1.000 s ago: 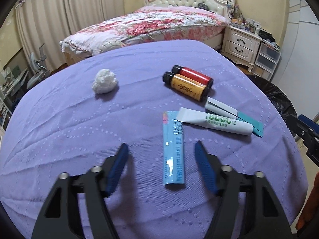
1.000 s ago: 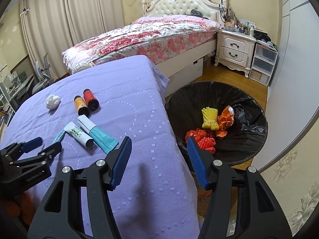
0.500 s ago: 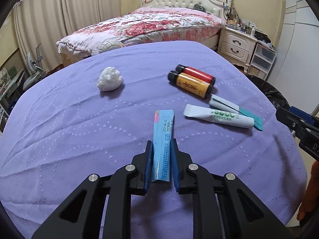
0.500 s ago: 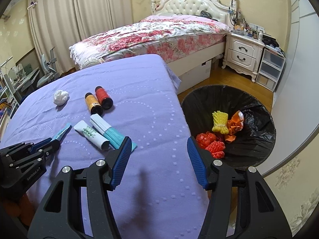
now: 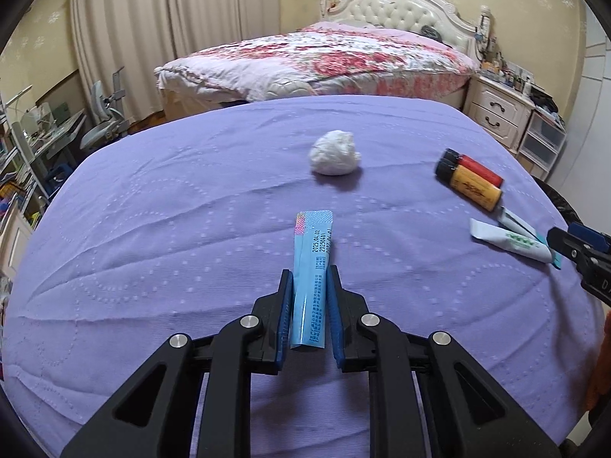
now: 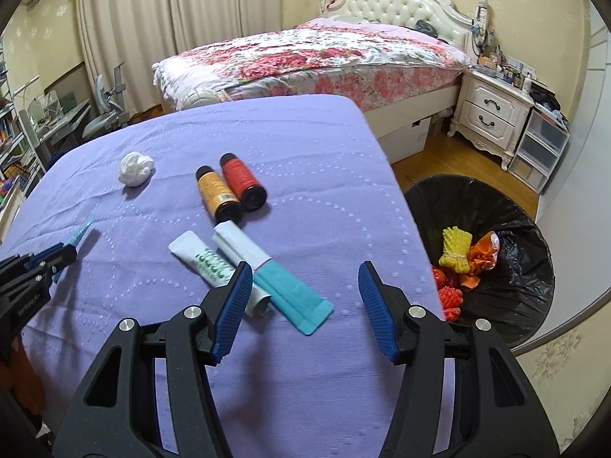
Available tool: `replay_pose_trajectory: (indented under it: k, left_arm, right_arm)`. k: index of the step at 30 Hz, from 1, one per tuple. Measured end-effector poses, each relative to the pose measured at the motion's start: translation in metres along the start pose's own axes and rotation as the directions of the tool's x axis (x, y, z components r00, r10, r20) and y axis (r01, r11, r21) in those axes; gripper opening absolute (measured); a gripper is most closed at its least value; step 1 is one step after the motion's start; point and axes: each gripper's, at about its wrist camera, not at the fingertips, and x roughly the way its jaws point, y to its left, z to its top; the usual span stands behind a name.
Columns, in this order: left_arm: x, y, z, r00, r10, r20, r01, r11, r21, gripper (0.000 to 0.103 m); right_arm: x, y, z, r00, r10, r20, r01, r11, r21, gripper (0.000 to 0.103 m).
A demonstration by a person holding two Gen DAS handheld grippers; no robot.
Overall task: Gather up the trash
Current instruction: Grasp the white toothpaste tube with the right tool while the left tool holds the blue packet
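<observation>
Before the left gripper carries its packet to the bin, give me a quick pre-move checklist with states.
1. Left gripper shut on the flat light-blue sachet: ok.
2. Sachet clear of the purple cloth: cannot tell.
3. Black-lined trash bin open, with room: ok.
4. Right gripper open and empty: ok.
5. Right gripper out of the path to the bin: cannot tell.
6. White-and-teal tubes undisturbed on the cloth: ok.

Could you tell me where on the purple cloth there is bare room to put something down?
The purple cloth is bare between the red bottle and the edge nearest the bin, and in front of the right gripper. It is crowded where the orange bottle, white tube and teal-ended tube lie together.
</observation>
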Motion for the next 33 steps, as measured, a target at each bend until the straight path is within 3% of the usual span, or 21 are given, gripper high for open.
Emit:
replay_pose_trajectory:
  k: [8,18,25,29,33]
  left_arm:
    - [0.001,0.032,-0.001,1.000,0.027,0.000,-0.027,0.997,-0.066,0.019]
    - [-0.002,0.060,-0.008,0.999,0.046,0.000,-0.045,0.992,-0.118,0.019]
    - [-0.005,0.073,-0.011,0.998,0.055,0.004,-0.054,0.989,-0.141,0.019]
    - [-0.004,0.074,-0.011,0.999,0.050,0.004,-0.048,0.988,-0.149,0.019]
    - [-0.003,0.072,-0.010,0.999,0.046,0.006,-0.045,0.989,-0.139,0.019]
  right_arm:
    - [0.001,0.029,-0.007,0.998,0.047,-0.034,-0.048,0.997,-0.057,0.056]
    - [-0.003,0.051,-0.013,0.984,0.161,-0.075,-0.167,0.982,-0.083,0.056]
    - [-0.004,0.054,-0.006,0.990,0.125,-0.058,-0.130,0.987,-0.096,0.056]
    - [0.004,0.062,0.001,0.988,0.136,-0.068,-0.144,0.982,-0.121,0.046]
    - [0.015,0.069,0.007,0.985,0.144,-0.092,-0.156,0.977,-0.144,0.045]
